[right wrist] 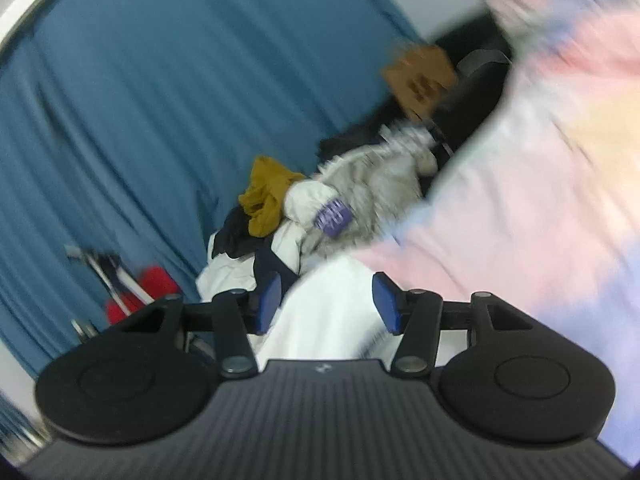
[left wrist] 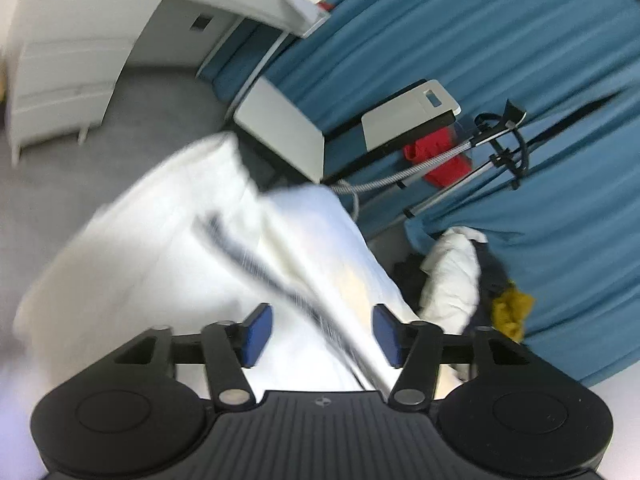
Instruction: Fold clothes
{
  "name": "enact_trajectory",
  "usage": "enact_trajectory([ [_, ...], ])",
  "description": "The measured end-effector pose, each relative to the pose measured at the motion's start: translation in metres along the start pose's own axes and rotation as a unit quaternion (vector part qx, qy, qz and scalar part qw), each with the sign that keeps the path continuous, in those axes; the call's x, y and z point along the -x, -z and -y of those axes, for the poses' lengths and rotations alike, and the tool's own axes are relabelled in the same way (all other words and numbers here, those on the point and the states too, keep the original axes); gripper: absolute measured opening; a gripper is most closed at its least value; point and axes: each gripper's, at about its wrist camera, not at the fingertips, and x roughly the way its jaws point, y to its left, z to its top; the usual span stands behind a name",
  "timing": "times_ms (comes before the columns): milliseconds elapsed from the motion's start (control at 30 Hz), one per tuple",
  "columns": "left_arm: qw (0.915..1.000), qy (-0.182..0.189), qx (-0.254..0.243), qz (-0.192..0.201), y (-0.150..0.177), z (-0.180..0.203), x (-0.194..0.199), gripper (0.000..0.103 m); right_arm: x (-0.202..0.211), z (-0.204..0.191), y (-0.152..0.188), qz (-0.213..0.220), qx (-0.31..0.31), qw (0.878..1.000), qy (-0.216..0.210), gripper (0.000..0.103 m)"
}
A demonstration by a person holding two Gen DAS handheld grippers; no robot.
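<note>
In the left wrist view a white garment (left wrist: 168,256) with a dark stripe (left wrist: 256,264) lies spread below my left gripper (left wrist: 322,334). The blue pads stand wide apart with cloth running between them, not pinched. In the right wrist view my right gripper (right wrist: 326,302) is open too, its pads apart over white cloth (right wrist: 328,312). A pastel pink, yellow and lilac garment (right wrist: 532,184) fills the right side, blurred. A heap of unfolded clothes (right wrist: 352,184) lies ahead, with a mustard piece (right wrist: 266,192) on it.
Blue curtains (left wrist: 480,40) hang behind. A garment steamer stand (left wrist: 500,136) with a red item (left wrist: 440,156) stands by them. White drawers (left wrist: 68,64) and a grey floor (left wrist: 120,128) are at left. A brown cardboard box (right wrist: 420,76) rests on a black bag (right wrist: 472,92).
</note>
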Motion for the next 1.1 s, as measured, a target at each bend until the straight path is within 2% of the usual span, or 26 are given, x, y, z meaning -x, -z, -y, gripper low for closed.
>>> enact_trajectory([
  [100,0.9981,0.017,0.055,-0.022,0.031,-0.022,0.027,0.078,0.026,0.037,0.012,-0.022,-0.079,0.997,0.010,0.054],
  [233,0.9919,0.019,0.113,-0.054,0.069,-0.057,0.038,0.080,0.037,0.074,0.028,-0.081,-0.150,0.985,0.010,0.054],
  [333,0.9874,0.005,0.146,-0.061,0.094,-0.079,0.030,0.080,0.033,0.090,0.039,-0.122,-0.183,0.976,-0.001,0.054],
  [400,0.9804,0.003,0.180,-0.079,0.105,-0.092,0.017,0.080,0.026,0.095,0.047,-0.143,-0.190,0.971,-0.008,0.054],
  [433,0.9796,0.007,0.184,-0.079,0.107,-0.096,0.012,0.080,0.020,0.096,0.050,-0.154,-0.189,0.970,-0.011,0.054],
  [500,0.9786,0.005,0.192,-0.073,0.106,-0.101,0.003,0.080,0.007,0.098,0.059,-0.175,-0.186,0.967,-0.008,0.054],
  [567,0.9786,0.018,0.196,-0.060,0.103,-0.105,-0.007,0.080,-0.007,0.099,0.066,-0.192,-0.183,0.964,-0.004,0.054],
  [667,0.9808,0.031,0.186,-0.050,0.099,-0.110,-0.021,0.080,-0.019,0.098,0.069,-0.185,-0.173,0.967,-0.029,0.054],
  [833,0.9858,0.033,0.156,-0.053,0.094,-0.113,-0.037,0.070,-0.040,0.093,0.064,-0.167,-0.154,0.973,-0.046,0.055],
  [933,0.9863,0.036,0.154,-0.047,0.092,-0.119,-0.040,0.048,-0.046,0.087,0.062,-0.146,-0.137,0.979,-0.046,0.054],
  [1000,0.9886,0.033,0.140,-0.046,0.092,-0.121,-0.043,0.022,-0.047,0.077,0.061,-0.129,-0.104,0.986,-0.035,0.037],
  [1100,0.9941,0.028,0.100,-0.033,0.089,-0.114,-0.037,0.015,-0.041,0.064,0.057,-0.110,-0.055,0.992,-0.027,0.021],
])
